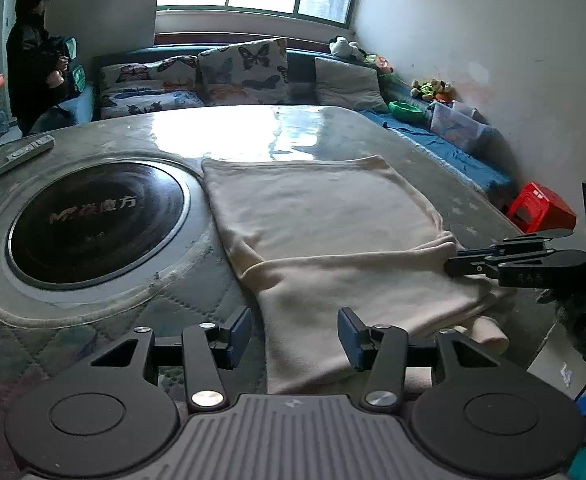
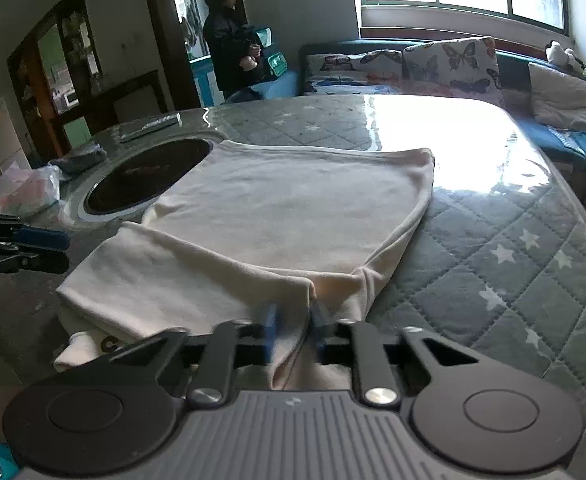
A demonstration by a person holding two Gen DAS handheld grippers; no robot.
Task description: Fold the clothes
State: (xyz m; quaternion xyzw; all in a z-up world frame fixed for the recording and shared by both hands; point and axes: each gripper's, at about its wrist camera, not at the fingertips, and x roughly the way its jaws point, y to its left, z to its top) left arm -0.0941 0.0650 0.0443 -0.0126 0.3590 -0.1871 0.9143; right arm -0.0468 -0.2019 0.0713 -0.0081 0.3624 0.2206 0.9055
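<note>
A cream garment (image 1: 325, 216) lies flat on the quilted table, with its near part folded over in a wide band (image 1: 357, 284). My left gripper (image 1: 295, 334) is open, its blue pads spread over the near left edge of that band, holding nothing. My right gripper (image 2: 293, 328) is shut on the garment (image 2: 285, 208), pinching a ridge of cloth at the fold's corner between its blue pads. In the left wrist view the right gripper (image 1: 453, 268) comes in from the right at the garment's edge. In the right wrist view the left gripper (image 2: 59, 250) shows at the far left.
A round black hob (image 1: 97, 220) is set into the table left of the garment, which overlaps its rim (image 2: 149, 176). A remote (image 1: 17, 158) lies at the back left. A sofa with butterfly cushions (image 1: 245, 68) and a person (image 1: 33, 52) stand beyond. A red stool (image 1: 541, 208) is at the right.
</note>
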